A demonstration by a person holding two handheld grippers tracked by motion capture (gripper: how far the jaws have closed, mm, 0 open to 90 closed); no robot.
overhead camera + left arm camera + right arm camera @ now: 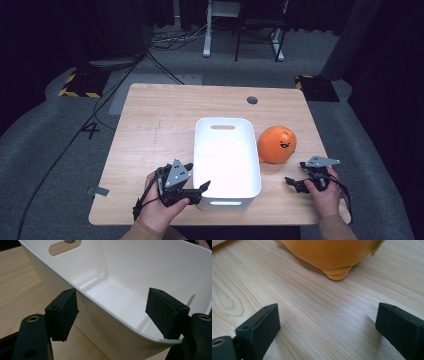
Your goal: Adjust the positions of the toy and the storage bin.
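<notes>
A white plastic bin point(227, 150) stands empty in the middle of the wooden table point(155, 130). To its right, close beside it, sits an orange round plush toy point(277, 144) with a small face. My left gripper point(198, 176) is open at the bin's near left corner. In the left gripper view the left gripper point(112, 312) straddles the bin wall point(100, 312), one jaw outside and one inside, neither pressing on it. My right gripper point(295, 172) is open, low over the table just in front of the plush. The right gripper point(328, 325) holds nothing, and the plush point(329, 252) lies a short way ahead.
A round cable hole point(252, 100) sits in the table near its far edge. The bin has a handle slot point(223, 127) in its far wall. Cables point(165, 42), desk legs point(206, 30) and yellow-black striped bases point(80, 85) are on the grey floor beyond.
</notes>
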